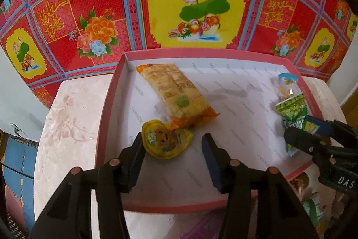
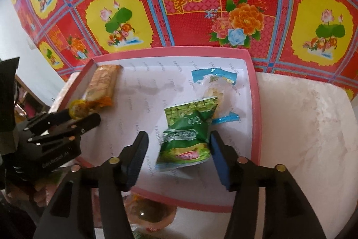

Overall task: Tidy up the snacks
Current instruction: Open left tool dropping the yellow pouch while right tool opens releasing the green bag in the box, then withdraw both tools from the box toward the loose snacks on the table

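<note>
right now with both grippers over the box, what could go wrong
The left gripper has its jaws open, one finger touching the yellow jelly cup; closing could nudge it away. The right gripper straddles the green snack bag, which overlaps the blue-edged packet, so lifting may drag that packet.

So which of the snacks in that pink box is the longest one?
The orange cracker packet, lying along the left side of the box. The yellow jelly cup, green packet and blue-edged packet are all shorter.
</note>
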`<action>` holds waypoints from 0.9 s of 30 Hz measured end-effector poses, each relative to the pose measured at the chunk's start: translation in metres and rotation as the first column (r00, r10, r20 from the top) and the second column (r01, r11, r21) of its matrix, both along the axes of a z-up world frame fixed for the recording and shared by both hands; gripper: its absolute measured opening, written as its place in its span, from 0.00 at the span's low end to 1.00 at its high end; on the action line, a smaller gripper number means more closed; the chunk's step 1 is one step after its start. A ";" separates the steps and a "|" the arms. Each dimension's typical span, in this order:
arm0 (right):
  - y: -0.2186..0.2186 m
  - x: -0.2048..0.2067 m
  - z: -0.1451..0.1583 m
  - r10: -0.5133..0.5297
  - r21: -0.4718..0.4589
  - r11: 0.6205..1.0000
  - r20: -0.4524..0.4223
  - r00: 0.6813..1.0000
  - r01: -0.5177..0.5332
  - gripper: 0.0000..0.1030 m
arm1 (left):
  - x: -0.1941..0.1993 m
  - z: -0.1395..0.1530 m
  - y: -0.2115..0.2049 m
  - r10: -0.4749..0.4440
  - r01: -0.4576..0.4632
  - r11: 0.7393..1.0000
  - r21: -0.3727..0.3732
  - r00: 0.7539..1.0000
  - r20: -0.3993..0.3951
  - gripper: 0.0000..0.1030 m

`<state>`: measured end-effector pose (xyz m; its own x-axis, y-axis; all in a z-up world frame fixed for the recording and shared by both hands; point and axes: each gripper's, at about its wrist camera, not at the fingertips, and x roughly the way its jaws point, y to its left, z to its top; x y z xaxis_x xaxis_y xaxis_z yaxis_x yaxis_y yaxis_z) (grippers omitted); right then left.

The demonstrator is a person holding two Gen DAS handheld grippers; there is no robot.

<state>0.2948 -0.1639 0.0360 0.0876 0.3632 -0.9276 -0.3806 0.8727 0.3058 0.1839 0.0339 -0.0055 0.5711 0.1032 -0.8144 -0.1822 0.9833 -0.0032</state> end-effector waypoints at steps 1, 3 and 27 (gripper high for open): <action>-0.001 -0.001 0.001 -0.004 0.003 1.000 -0.002 1.000 0.004 0.62 | -0.002 0.003 -0.001 0.001 0.000 1.000 -0.005 1.000 0.003 0.52; -0.003 -0.003 0.006 -0.010 0.000 1.000 0.006 1.000 0.010 0.63 | -0.007 0.008 0.000 0.001 -0.001 1.000 -0.012 1.000 0.006 0.52; -0.033 -0.037 0.067 -0.059 0.035 0.998 0.081 0.995 0.056 0.63 | -0.059 0.045 0.001 -0.006 0.009 0.998 -0.061 0.998 0.057 0.53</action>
